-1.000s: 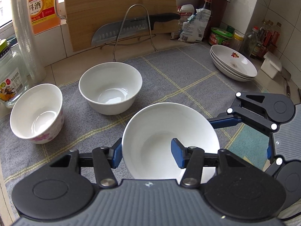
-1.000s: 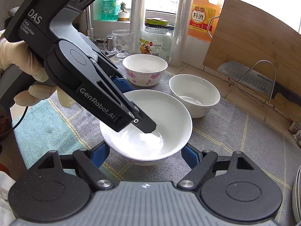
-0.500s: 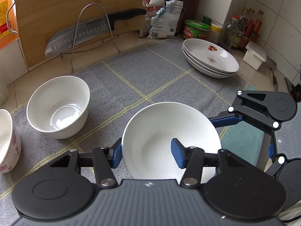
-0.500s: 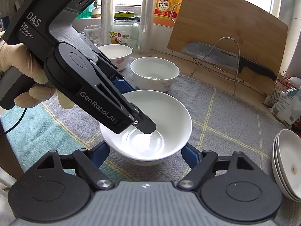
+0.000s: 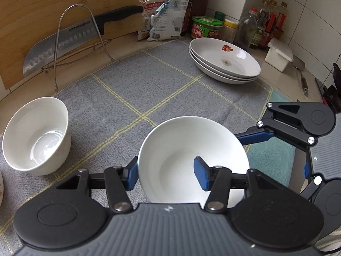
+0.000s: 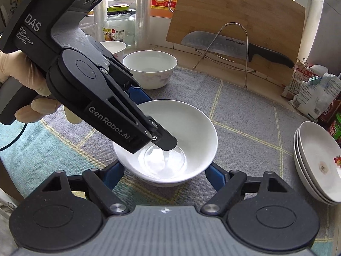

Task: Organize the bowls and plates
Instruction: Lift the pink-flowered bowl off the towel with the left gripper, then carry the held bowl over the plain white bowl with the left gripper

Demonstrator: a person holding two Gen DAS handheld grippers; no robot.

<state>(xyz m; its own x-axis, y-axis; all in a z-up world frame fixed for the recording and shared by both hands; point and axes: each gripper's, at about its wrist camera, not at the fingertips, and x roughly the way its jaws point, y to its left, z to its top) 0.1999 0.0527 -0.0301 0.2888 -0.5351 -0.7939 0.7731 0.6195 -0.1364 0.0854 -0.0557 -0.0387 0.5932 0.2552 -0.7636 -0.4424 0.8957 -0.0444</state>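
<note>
A wide white bowl [image 5: 187, 140] [image 6: 191, 123] hangs low over the grey checked mat [image 5: 170, 81], held by both grippers. My left gripper [image 5: 166, 175] is shut on its near rim, one pad inside and one outside. My right gripper [image 6: 165, 176] is shut across the bowl's lower sides. A smaller plain white bowl [image 5: 36, 140] [image 6: 149, 64] stands on the mat to the left. Behind it is a flowered bowl [image 6: 115, 47]. A stack of white plates [image 5: 223, 61] [image 6: 315, 162] sits at the mat's right.
A cleaver on a wire rack [image 5: 64, 40] leans on a wooden board [image 6: 234, 15] at the back. Packets [image 5: 166, 17], jars and bottles [image 5: 266, 25] and a white box [image 5: 279, 54] line the far right. A gloved hand [image 6: 12, 72] holds the left gripper.
Both grippers have carried the wide bowl to the right, toward the plate stack. The two other bowls have slid left in both views and the plates have come closer.
</note>
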